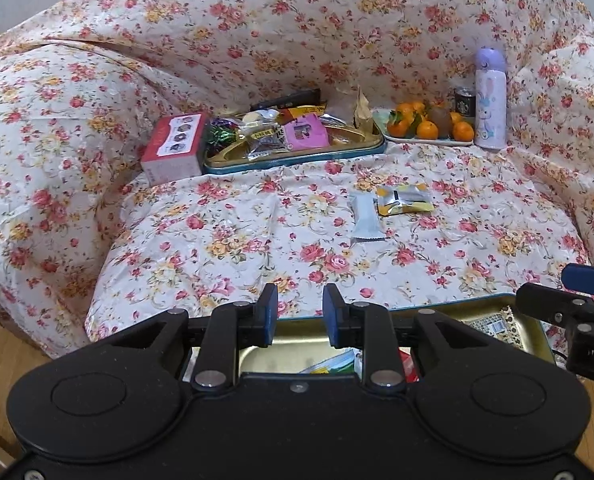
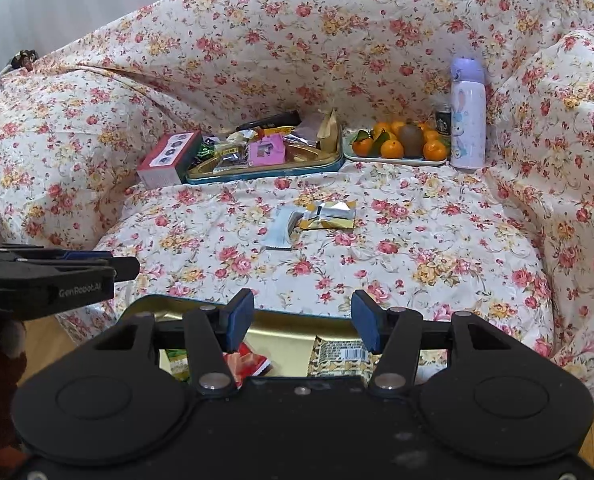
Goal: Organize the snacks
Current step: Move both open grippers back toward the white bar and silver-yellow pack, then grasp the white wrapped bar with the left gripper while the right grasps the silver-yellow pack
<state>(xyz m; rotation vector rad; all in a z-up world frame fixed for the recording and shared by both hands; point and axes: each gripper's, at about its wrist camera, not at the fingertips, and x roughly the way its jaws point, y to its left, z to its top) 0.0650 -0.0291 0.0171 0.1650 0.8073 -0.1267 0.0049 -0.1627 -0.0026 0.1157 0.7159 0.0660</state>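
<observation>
From the left wrist view, my left tongs (image 1: pixel 300 312) stand released, pads apart with nothing between them, poised above the near tin (image 1: pixel 535 326), a gold-lined tray at the front edge of the flowered sofa seat (image 1: pixel 217 248). That tin already holds a few packets, largely hidden under my tool. Two snacks lie loose on the seat, well apart from both tins: a silver wrapped bar (image 1: pixel 365 220) and, touching its upper end, a yellow packet (image 1: pixel 405 199). At the back sit the far tin (image 1: pixel 297 156), heaped with mixed sweets, a red box (image 1: pixel 173 148) just beside it on the left, a plate of oranges (image 1: pixel 429 140) and a lilac flask (image 1: pixel 490 98). My right tongs (image 1: pixel 569 292) enter at the right edge; their state cannot be read from here. From the right wrist view, my right tongs (image 2: pixel 303 320) are likewise released and wider set, empty, over the same near tin (image 2: pixel 169 304), where a red packet (image 2: pixel 249 362) and a patterned packet (image 2: pixel 339 356) lie. The silver bar (image 2: pixel 281 230) and yellow packet (image 2: pixel 329 216) lie ahead, overlapping at the bar's upper end. My left tongs (image 2: pixel 125 266) show side-on at the left edge. My judgement: a deposit into the near tin is complete and the step in hand is the return for the loose pair. The next move calls for reaching forward and down, taking one packet without dragging its neighbour.
</observation>
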